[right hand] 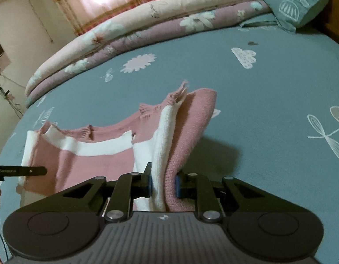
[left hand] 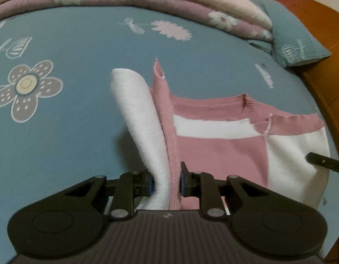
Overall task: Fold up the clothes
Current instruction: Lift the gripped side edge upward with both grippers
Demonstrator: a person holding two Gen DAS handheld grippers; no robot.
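Between both grippers' fingers (left hand: pixel 187 182), pinched pink-and-white sweater (left hand: pixel 217 149) edges, above bedsheet (left hand: pixel 70 132).

A bed is carrying everything here, its blue-grey sheet (left hand: pixel 86 136) printed with pale flowers and leaves and stretching smooth across the mattress. A pink and white knitted sweater (left hand: pixel 224 145) is lying on the sheet, most of it flat, its two near edges rising off the fabric. Along the far side a folded quilt (right hand: pixel 134 41) in cream and mauve is resting, with a matching blue-grey pillow (right hand: pixel 299 2) sitting just beside its end.
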